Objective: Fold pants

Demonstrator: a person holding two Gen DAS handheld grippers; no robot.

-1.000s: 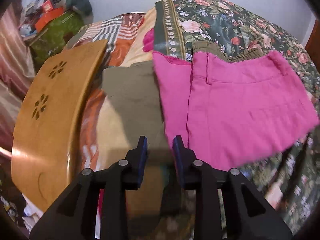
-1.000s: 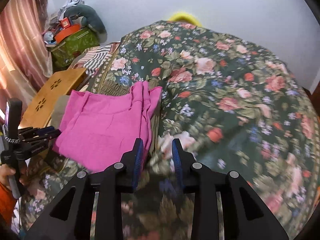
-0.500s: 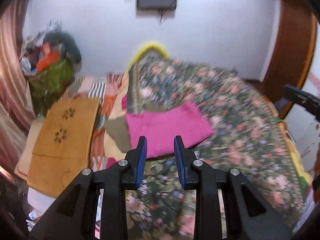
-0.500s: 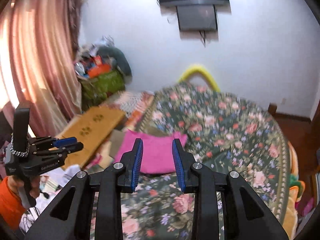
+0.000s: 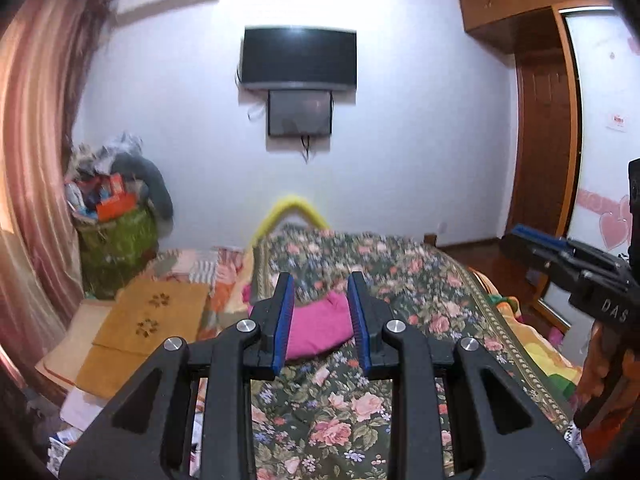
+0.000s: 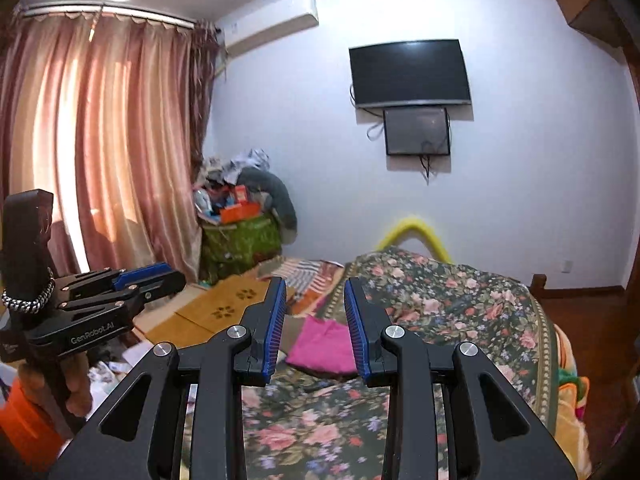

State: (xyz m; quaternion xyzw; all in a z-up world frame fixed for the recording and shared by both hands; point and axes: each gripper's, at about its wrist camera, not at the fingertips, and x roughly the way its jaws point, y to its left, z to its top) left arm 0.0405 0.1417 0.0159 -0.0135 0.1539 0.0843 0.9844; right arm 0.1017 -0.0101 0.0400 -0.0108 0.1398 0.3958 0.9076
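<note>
Bedroom with a floral-quilted bed [image 5: 400, 280] is shown; folded bright pink fabric pants [image 5: 320, 330] are left lying at frame centre. Left gripper [image 5: 320, 320] and right gripper [image 6: 314, 326] are held part-open, empty, well apart from them. Fold could slump if nudged.

Claw fingers [image 5: 285, 312] perhaps hide pink pants' [image 5: 318, 330] edges.

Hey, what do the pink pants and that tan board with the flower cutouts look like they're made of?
The pink pants look like a matte woven fabric, maybe cotton: they lie folded soft and flat with no shine. The tan board looks like smooth finished wood or plywood: a stiff flat panel with flower shapes cut through it. Blur leaves the grain unclear.
</note>
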